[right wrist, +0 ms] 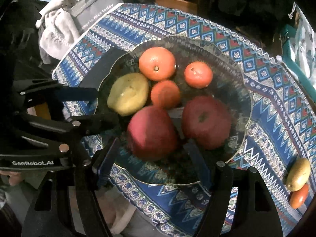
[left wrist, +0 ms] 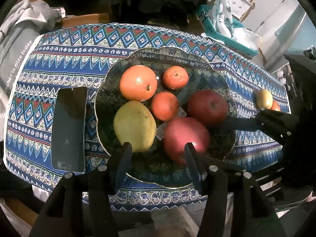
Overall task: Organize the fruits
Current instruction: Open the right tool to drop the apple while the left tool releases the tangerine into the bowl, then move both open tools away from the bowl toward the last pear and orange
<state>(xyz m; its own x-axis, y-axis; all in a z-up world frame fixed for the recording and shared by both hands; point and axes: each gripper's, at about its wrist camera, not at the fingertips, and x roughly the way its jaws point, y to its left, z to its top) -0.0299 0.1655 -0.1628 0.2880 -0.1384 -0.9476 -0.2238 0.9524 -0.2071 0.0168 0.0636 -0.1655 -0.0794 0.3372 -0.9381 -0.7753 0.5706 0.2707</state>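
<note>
A clear glass plate (left wrist: 156,167) (right wrist: 227,59) on the patterned cloth holds a large orange (left wrist: 138,83) (right wrist: 157,63), two mandarins (left wrist: 175,77) (left wrist: 165,105), a yellow-green fruit (left wrist: 135,126) (right wrist: 128,93) and two red apples (left wrist: 207,106) (left wrist: 186,138). My left gripper (left wrist: 158,148) (right wrist: 107,106) stands open over the plate's near side, its tips beside the yellow-green fruit and the nearer apple. My right gripper (right wrist: 152,144) (left wrist: 216,139) is open around the nearer red apple (right wrist: 152,132), with small gaps at both pads. A yellow pear (left wrist: 264,101) (right wrist: 298,173) and a small orange-red fruit (right wrist: 299,196) lie on the cloth outside the plate.
A dark phone (left wrist: 69,128) lies flat on the cloth left of the plate. Grey clothing (left wrist: 17,45) (right wrist: 59,27) is piled at the table's left end. A teal box (left wrist: 223,31) with plastic bags stands beyond the far right corner. The table's front edge runs just under both grippers.
</note>
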